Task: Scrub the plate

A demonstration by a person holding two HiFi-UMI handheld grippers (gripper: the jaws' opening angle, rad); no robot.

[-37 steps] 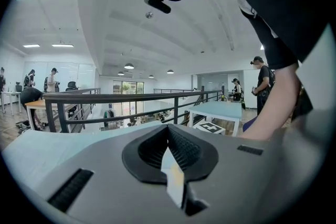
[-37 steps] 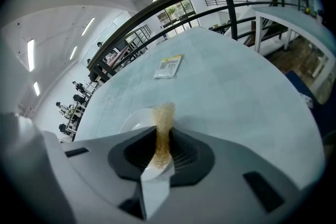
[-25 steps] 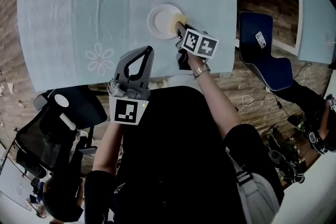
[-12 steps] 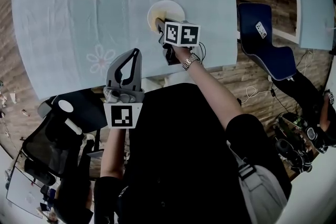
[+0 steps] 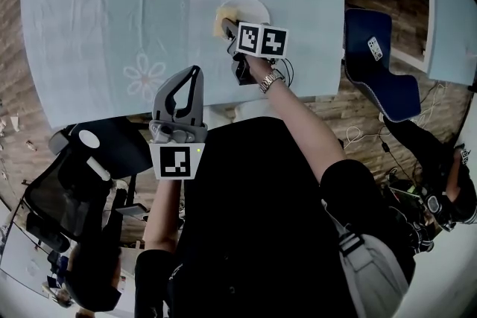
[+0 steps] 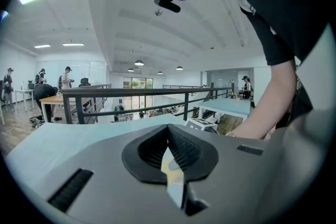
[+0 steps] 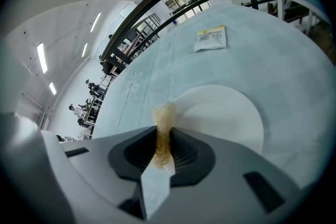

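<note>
Shifted from the plate's right side a second ago, the sponge (image 5: 221, 20) is now sitting at the left rim of the plate (image 5: 254, 8), in the upper middle of the head view. The right gripper (image 5: 229, 31) is clenching the sponge edge-on, its long axis running straight out along the jaws and its tip pointing toward the top of the right gripper view. The left gripper (image 5: 194, 76) is hovering over the near edge of the table (image 5: 89, 41), lower left of the plate, with its jaws pressing together on nothing.
</note>
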